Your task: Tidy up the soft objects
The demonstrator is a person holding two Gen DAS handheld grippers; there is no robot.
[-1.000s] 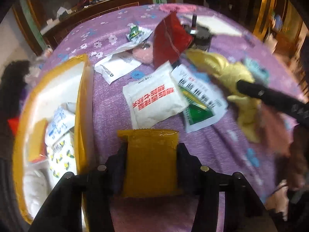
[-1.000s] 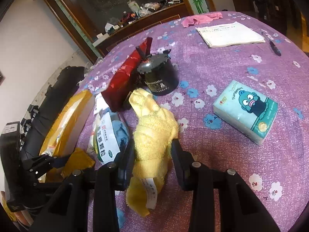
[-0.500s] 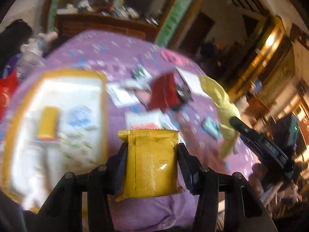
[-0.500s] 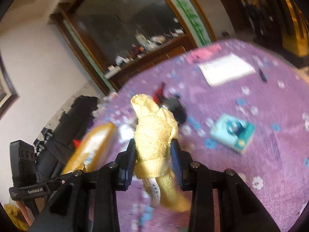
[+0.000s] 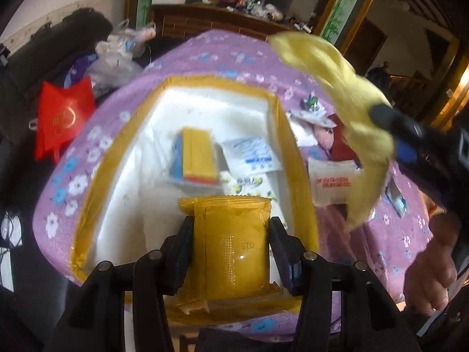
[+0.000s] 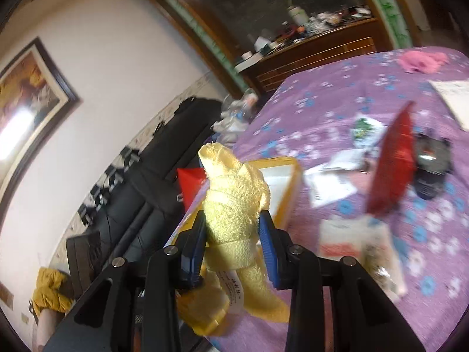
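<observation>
— While the left gripper [image 5: 231,252] clamps a yellow sachet [image 5: 231,249] above the foam box [image 5: 187,111], what's the risk?

— The right gripper [image 6: 231,240], pinching a yellow towel [image 6: 234,205] beside the box, might drape it over the rim.

Yellow packet [image 5: 231,252]: glossy plastic film, crimped top seam, fine embossed dot strip. Towel [image 6: 234,208]: pale yellow terry cloth, rough looped pile, white woven label. Box [image 5: 96,176]: white matt foam walls, edges wrapped in shiny yellow tape. Counter [image 5: 234,55]: covered in purple floral cloth, matt. Left tool [image 5: 231,252] and right tool [image 6: 231,234]: black matt plastic with small metal pins; right one has blue pads. Red pouch [image 6: 392,170]: glossy foil-like film. Sideboard [image 5: 205,20]: dark polished wood.
</observation>
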